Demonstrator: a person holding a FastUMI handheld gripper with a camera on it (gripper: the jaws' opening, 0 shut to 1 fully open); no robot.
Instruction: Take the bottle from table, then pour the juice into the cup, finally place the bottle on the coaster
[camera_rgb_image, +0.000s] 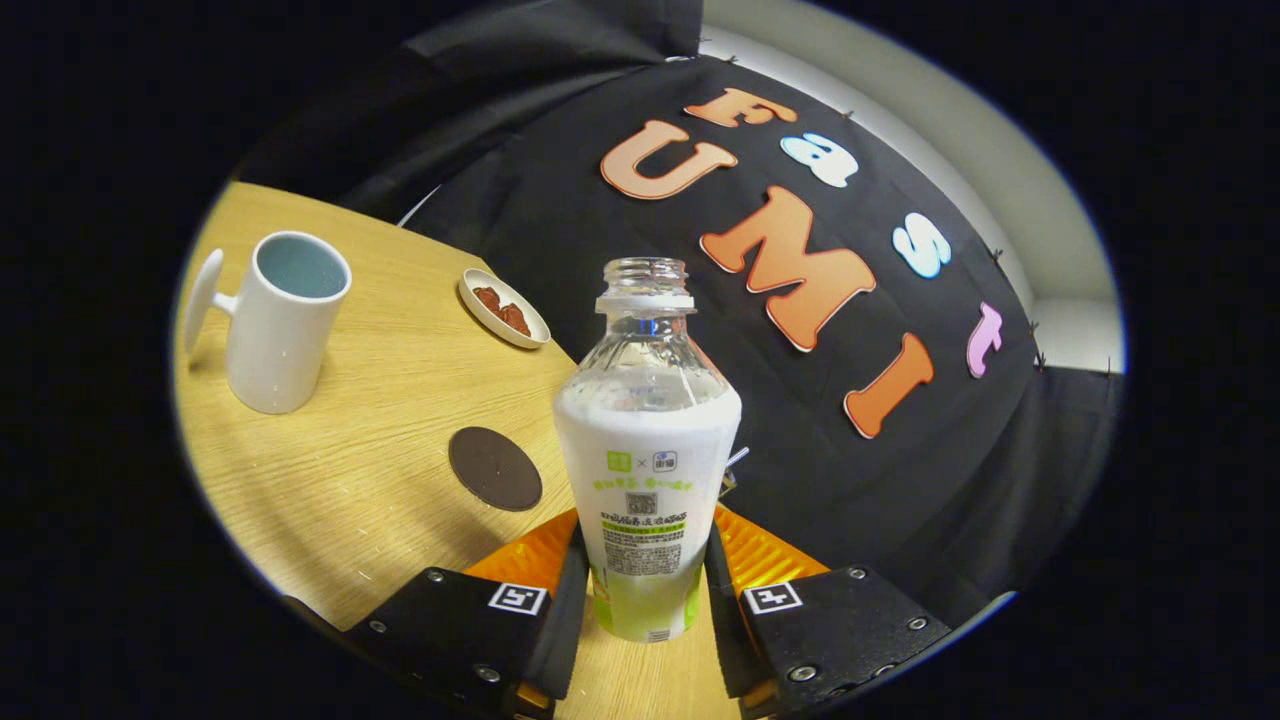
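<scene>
Between our two fingers, low centre of the frame, the uncapped juice bottle (647, 470) stands upright, pinched by the hand-held gripper (645, 590). White mug (283, 325) sits upper left on the tabletop (400, 400); dark coaster (495, 468) lies just left, nearer us.

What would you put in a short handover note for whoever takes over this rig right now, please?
Gripper: its two fingers are closed on the lower body of the bottle, one on each side; the grip looks firm.
Bottle: uncapped and upright between the fingers. Whether its base touches the table cannot be told.
Cup: white mug, upright, beyond the fingers and off to their left.
Coaster: dark disc, bare, just ahead of the left finger.
A small dish with brown pieces sits farther back, near the wall.
Done: bottle gripped.
Left: carry it to the cup, pour, then stand it on the coaster.
</scene>
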